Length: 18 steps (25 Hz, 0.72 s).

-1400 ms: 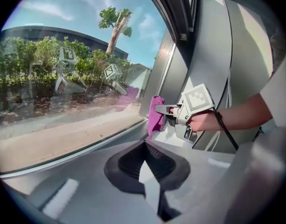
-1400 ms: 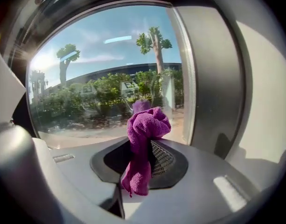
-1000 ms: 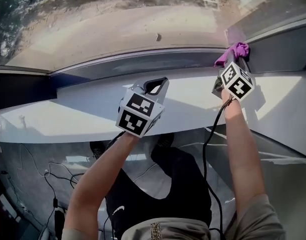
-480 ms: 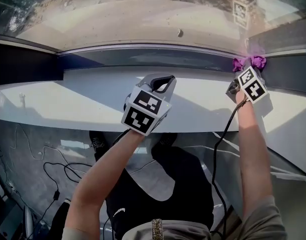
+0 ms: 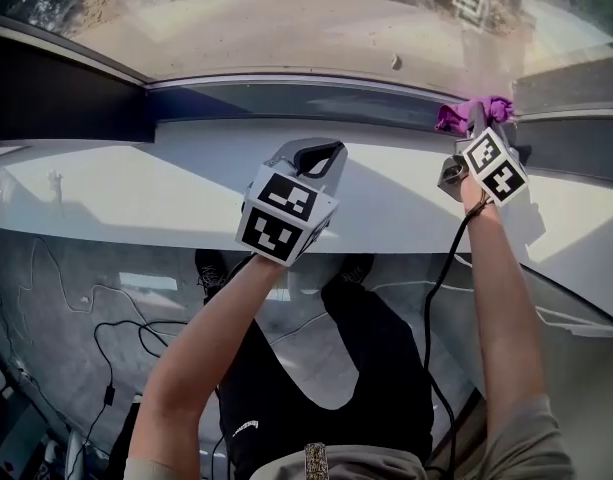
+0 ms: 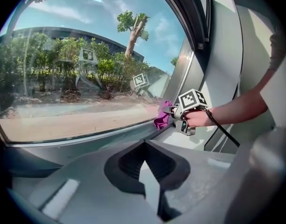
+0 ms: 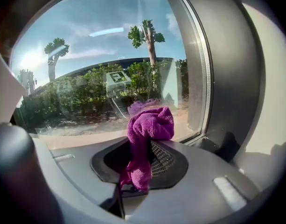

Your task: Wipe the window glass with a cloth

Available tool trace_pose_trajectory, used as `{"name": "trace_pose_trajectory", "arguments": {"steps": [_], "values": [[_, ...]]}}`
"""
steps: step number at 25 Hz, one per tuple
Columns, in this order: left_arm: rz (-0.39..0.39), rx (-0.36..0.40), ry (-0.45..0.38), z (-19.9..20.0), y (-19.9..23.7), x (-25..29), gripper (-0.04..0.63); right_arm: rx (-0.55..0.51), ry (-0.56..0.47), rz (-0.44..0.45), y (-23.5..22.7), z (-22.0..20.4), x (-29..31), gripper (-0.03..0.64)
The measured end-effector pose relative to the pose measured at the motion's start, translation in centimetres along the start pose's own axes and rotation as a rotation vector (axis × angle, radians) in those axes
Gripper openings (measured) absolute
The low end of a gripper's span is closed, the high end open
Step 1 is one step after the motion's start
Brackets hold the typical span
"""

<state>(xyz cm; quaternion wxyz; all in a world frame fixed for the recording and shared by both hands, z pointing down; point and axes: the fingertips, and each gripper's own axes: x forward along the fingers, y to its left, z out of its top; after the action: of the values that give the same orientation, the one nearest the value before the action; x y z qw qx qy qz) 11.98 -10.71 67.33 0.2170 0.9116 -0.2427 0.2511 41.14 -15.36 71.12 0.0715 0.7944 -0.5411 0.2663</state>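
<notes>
The cloth (image 7: 149,125), a purple bunch, is pinched between the jaws of the right gripper (image 5: 476,130), its loose end hanging down between them and its rounded top standing out in front; it sits at the lower right corner of the window glass (image 7: 87,73), just beside the upright frame (image 7: 229,83) and low over the bottom rail (image 5: 286,98); a faint purple reflection right above it suggests the cloth is at the pane or very near it, though actual contact cannot be made out; the left gripper (image 6: 143,146) hangs over the white sill (image 5: 156,193), well apart from the cloth, its jaws drawn together with nothing between them; judging by this, the wiping is under way at the corner and most of the pane to the left looks still to be covered; to do the stroke well, the bunched front of the cloth should lie flat and firm on the glass, so that only fabric and not the hard jaw tips rubs it; the passes are best run long and level from the frame leftward, each overlapping the last; the grip must hold tight, since the hanging tail could drag on the rail and pull the cloth loose
</notes>
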Motion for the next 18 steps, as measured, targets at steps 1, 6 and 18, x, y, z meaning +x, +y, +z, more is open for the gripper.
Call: {"name": "trace_pose_trajectory", "arguments": {"steps": [1,6,18], "values": [[0.003,-0.003,0.000,-0.3,0.7,-0.8,0.000,0.007,-0.001,0.015,1.4,-0.3,-0.1,0.115],[0.024,-0.015,0.008,-2.2,4.1,-4.8,0.000,0.065,-0.008,0.062,8.3,-2.1,-0.6,0.115],[0.111,-0.036,0.005,-2.9,12.7,-15.5,0.000,0.149,0.006,0.207,26.1,-4.5,-2.5,0.115]]}}
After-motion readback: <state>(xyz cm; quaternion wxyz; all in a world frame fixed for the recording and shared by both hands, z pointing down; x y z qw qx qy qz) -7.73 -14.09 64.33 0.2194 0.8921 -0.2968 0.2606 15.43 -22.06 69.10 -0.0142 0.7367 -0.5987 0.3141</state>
